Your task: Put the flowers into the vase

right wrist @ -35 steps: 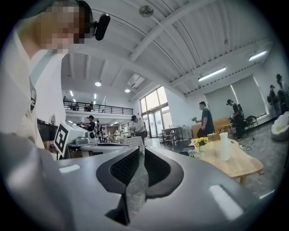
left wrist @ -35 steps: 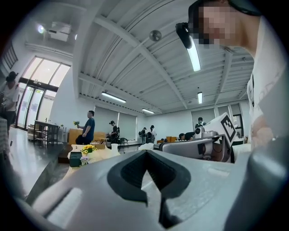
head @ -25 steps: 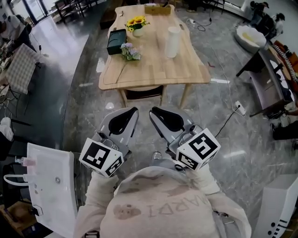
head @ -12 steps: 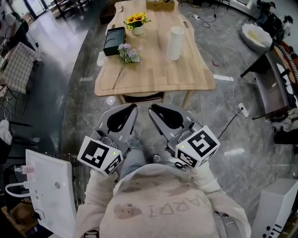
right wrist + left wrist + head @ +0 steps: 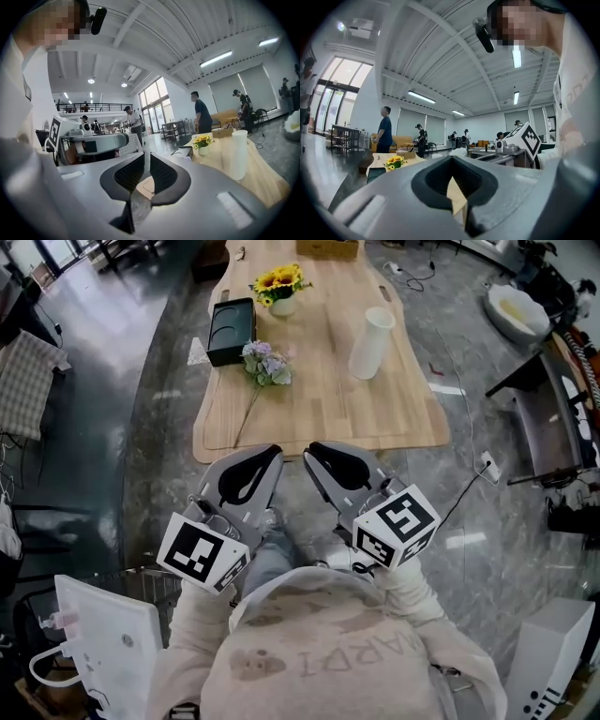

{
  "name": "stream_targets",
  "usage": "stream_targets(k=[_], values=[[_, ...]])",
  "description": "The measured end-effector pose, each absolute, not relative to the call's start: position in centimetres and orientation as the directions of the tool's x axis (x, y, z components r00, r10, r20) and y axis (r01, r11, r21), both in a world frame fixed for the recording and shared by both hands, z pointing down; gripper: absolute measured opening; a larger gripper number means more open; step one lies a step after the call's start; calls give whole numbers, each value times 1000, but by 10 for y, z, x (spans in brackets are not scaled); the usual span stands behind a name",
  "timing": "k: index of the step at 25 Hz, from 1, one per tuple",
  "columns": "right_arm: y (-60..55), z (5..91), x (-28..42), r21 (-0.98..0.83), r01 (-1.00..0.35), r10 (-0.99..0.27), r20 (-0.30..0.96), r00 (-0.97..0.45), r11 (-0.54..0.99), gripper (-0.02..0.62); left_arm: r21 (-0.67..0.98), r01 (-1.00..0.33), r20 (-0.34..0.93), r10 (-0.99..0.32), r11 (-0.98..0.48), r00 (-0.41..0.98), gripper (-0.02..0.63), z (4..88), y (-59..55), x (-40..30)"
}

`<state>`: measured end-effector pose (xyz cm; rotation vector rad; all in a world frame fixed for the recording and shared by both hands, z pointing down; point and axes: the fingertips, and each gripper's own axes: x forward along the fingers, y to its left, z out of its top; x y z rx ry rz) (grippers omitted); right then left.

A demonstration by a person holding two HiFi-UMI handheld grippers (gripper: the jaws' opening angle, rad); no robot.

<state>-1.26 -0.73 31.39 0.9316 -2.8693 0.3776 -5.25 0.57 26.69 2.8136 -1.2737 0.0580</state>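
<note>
While level, left gripper (image 5: 267,457) flanks right gripper (image 5: 323,452), apparently empty.

The flowers (image 5: 266,363) (pale purple, one long stem) lie flat on the wooden table (image 5: 319,404), left of centre. The white vase (image 5: 371,331) stands upright, right of centre.

Right tool (image 5: 146,157) jaws slightly apart, empty; white vase (image 5: 238,154) upright on table (image 5: 269,183).
</note>
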Motion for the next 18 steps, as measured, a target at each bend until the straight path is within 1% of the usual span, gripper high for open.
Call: stream_targets(k=[4,10,18], values=[[-52,333,-44,-219,-606,-561,235,-793,765,69,51,-747,61,-745,-663,665,0,272,-31,-84],[-111,378,-81,-260,-647,-547,366,-753,717,82,87,-755,72,-752,-650,656,0,287,-76,-133],[-169,454,-120,-360,-695,-471,537,-700,622,114,108,-768,78,-765,-631,639,0,306,-123,-184]])
